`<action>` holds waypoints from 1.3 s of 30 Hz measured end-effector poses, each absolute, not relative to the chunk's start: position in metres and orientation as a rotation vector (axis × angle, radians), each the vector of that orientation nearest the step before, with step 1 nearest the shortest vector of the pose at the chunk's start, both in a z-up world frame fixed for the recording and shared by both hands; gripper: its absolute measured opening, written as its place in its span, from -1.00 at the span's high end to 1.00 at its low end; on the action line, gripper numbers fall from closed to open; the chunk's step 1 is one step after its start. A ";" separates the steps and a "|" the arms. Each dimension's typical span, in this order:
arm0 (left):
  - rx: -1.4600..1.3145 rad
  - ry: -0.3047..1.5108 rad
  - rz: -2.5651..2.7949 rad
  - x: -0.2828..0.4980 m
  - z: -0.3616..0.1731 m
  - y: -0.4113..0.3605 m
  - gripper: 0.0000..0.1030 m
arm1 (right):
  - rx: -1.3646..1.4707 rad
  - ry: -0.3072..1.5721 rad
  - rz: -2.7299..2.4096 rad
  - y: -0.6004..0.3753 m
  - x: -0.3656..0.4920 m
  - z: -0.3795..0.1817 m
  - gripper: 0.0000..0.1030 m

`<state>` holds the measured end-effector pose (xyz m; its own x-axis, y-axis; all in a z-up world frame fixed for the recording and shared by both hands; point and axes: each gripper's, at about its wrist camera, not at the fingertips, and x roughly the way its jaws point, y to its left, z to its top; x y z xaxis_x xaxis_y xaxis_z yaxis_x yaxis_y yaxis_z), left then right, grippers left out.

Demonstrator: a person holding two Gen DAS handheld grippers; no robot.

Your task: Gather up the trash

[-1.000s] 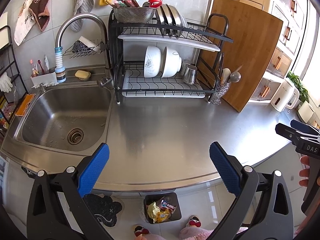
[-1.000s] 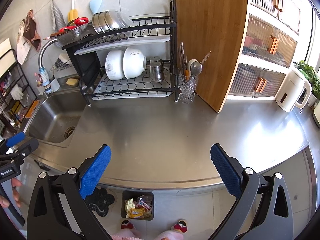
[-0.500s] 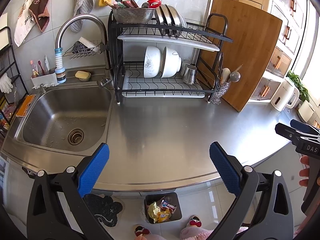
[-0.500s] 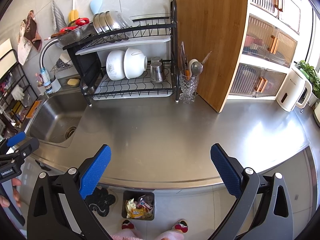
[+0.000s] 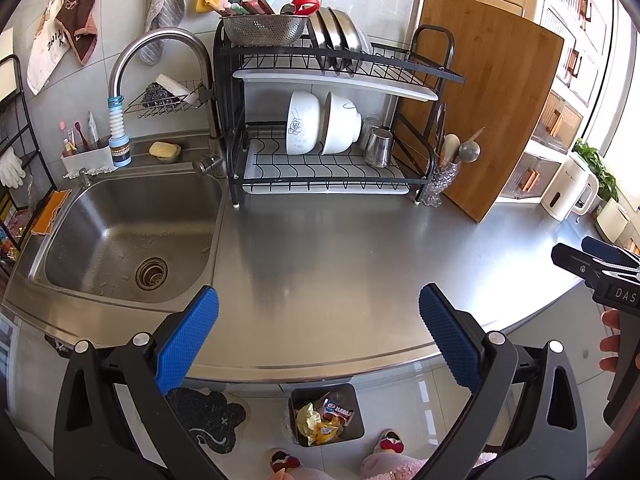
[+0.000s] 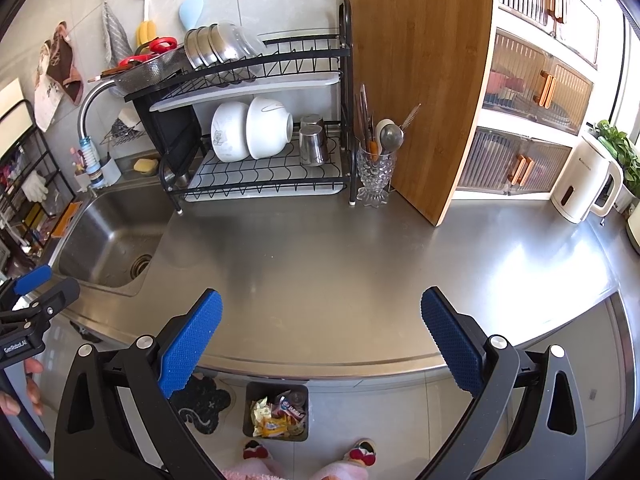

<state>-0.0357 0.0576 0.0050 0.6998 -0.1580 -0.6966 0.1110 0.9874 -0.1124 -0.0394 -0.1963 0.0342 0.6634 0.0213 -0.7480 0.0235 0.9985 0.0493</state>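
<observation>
A small dark trash bin stands on the floor below the steel counter's front edge, with several crumpled wrappers in it. It also shows in the right wrist view. My left gripper is open and empty, held above the counter's front edge. My right gripper is open and empty too, at about the same height to its right. No loose trash shows on the steel counter.
A sink lies at the left. A black dish rack with bowls and a wooden cutting board stand at the back. A white kettle is at the far right. A black mat lies on the floor.
Almost nothing has moved. Both grippers stay open and hover in place, with only a slight drift of view.
</observation>
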 end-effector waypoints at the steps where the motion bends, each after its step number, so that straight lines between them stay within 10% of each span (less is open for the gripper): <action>1: -0.063 0.781 -0.149 -0.036 0.005 0.057 -0.85 | 0.056 0.845 -0.001 -0.196 -0.039 0.034 -0.94; 39: -0.032 0.799 -0.077 -0.032 0.001 0.058 -0.85 | 0.057 0.845 -0.005 -0.198 -0.044 0.031 -0.94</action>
